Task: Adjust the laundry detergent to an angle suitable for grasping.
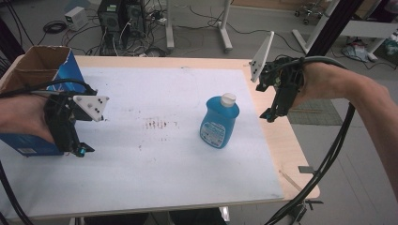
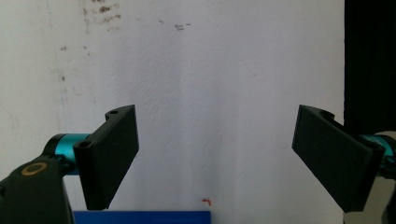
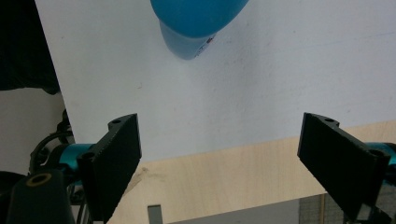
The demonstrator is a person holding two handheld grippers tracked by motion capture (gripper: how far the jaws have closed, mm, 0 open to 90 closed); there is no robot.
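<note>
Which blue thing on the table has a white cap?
The blue bottle, standing upright near the right tool. The other blue thing, the cardboard box by the left tool, is open-topped, no cap.

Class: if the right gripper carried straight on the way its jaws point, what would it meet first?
Probably the table edge, near where the white sheet ends. The blue bottle lies farther off; depth is unclear.

One blue bottle (image 1: 219, 122) with white cap; one blue cardboard box (image 1: 37, 79), open-topped; one white sheet (image 1: 155, 159) covering one table (image 1: 286, 145); two tools: left tool (image 1: 75, 151), right tool (image 1: 268, 116).
</note>
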